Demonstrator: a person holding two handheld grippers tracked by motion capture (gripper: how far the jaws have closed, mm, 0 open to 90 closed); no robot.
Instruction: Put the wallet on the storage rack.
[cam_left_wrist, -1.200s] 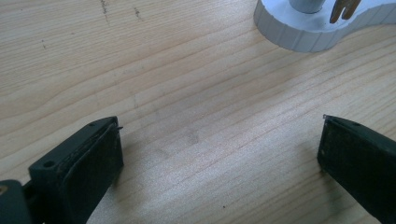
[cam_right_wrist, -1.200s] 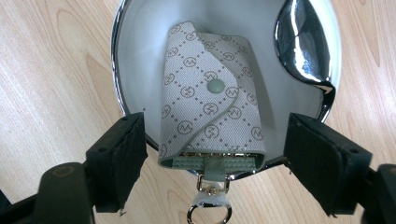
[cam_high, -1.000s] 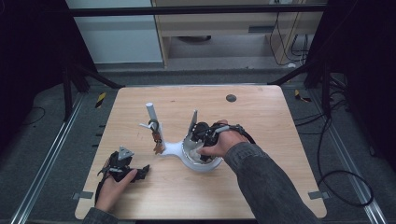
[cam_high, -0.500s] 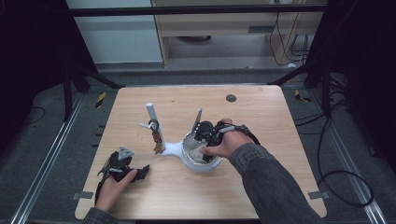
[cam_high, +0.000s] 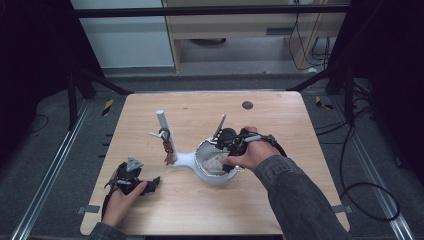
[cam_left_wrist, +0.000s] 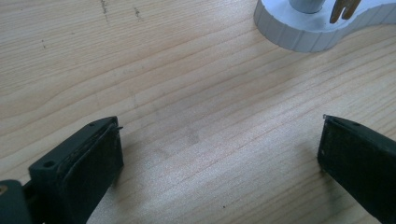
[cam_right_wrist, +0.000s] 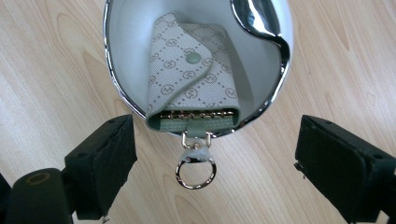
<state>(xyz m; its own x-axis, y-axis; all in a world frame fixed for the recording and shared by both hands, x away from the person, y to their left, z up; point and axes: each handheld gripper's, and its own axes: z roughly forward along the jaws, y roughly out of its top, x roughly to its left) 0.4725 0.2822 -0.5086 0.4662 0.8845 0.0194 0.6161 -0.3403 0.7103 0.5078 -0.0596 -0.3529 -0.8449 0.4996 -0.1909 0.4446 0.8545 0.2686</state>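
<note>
My left gripper (cam_high: 131, 176) sits low at the near-left of the bench (cam_high: 280, 115), in my left hand (cam_high: 120, 204). Jaws spread wide, nothing between them, bare wood under them in the left gripper view. The edge of the white stand base (cam_left_wrist: 308, 32) shows at the top of that view, apart from the jaws.

Next along: white stand (cam_high: 186, 159) mid-bench with an upright white post (cam_high: 163, 131). Small brownish items hang on it; too small to tell what they are. The base runs right into a white bowl-shaped tray (cam_high: 214, 179) with a chrome rim (cam_right_wrist: 112, 74).

In the tray: patterned fabric key pouch (cam_right_wrist: 192, 77), flap shut with a green snap (cam_right_wrist: 192, 58). It lies tilted, its open end up on the near rim. A short tab and a metal key ring (cam_right_wrist: 195, 171) hang out over the rim; ring lies on the bench wood just outside the tray.

My right gripper (cam_high: 231, 141) is over the tray, in my right hand (cam_high: 252, 154). Jaws wide apart, holding nothing, one each side of the pouch end and the ring, not touching either. A thin grey rod (cam_high: 218, 128) sticks up near it.

Small dark round spot (cam_high: 247, 105) on the far side of the bench, well apart from everything.
</note>
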